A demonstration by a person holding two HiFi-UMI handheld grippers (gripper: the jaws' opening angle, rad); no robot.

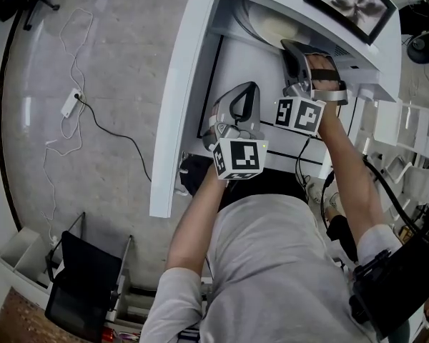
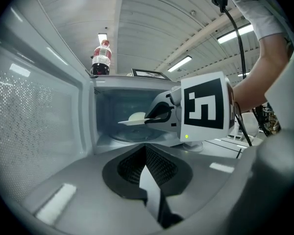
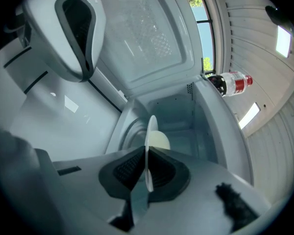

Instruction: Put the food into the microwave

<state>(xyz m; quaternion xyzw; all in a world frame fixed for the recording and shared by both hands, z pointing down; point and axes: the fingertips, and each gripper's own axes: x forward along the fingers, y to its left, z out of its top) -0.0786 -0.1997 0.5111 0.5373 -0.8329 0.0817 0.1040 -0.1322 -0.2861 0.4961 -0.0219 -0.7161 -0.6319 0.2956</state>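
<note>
The right gripper (image 3: 147, 166) is clenched on the near rim of a white plate (image 3: 150, 130), seen edge-on at the centre of the right gripper view. The food (image 3: 160, 141), a pale round piece, sits on that plate. In the left gripper view the plate (image 2: 133, 123) is roughly level at centre frame, just inside the mouth of the microwave (image 2: 102, 124) and above the glass turntable (image 2: 130, 137), not yet set down. The door (image 2: 34, 111) stands open at the left. The left gripper (image 2: 148, 177) has its jaws pressed together on nothing and waits just outside the opening. Likely faults from here: the grip is on the rim only, so any tilt could let the plate droop and the food slide off. A low approach could knock the far edge against the turntable. Letting go before the plate rests flat would drop it.
</note>
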